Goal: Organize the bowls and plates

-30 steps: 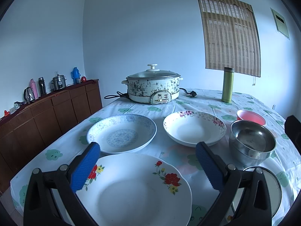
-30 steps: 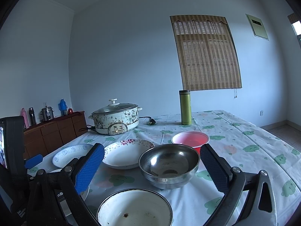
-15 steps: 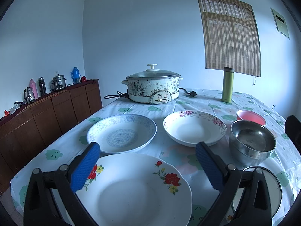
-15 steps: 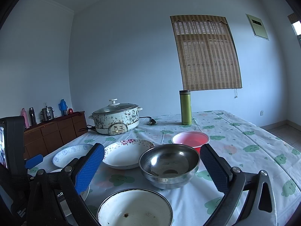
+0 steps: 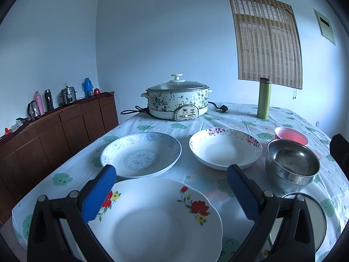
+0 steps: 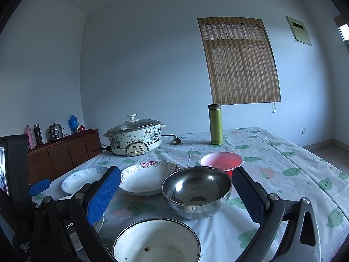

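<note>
Left wrist view looks over three plates on a tablecloth (image 5: 237, 113) printed with green clouds. Nearest is the red-flower plate (image 5: 152, 220), lying below and between the blue pads of the left gripper (image 5: 170, 193), whose jaws stand wide with nothing in them. Just beyond it, the blue-patterned plate (image 5: 140, 154) sits to the left and the pink-rimmed plate (image 5: 224, 148) to the right, the two near each other but apart. Whether the blue-patterned plate's near edge touches the red-flower plate cannot be told.

Right of the plates sits the steel bowl (image 5: 292, 163), with the red bowl (image 5: 291, 135) just behind it. From the right wrist view the steel bowl (image 6: 196, 191) lies ahead between the pads of the right gripper (image 6: 176, 194), whose jaws are likewise spread wide and grip nothing. The red bowl (image 6: 221, 160) stands close behind the steel one; contact cannot be judged. A white enamel bowl (image 6: 157, 240) with a dark rim and specks inside lies nearest the camera, under the gripper.

Farther back on the table stand a speckled electric pot (image 5: 177, 101) with a glass lid, its cord trailing beside it, and an upright green flask (image 5: 264, 98). A wooden sideboard (image 5: 61, 128) along the left wall carries flasks and a small cooker. A bamboo blind (image 5: 266, 41) hangs on the far wall.
</note>
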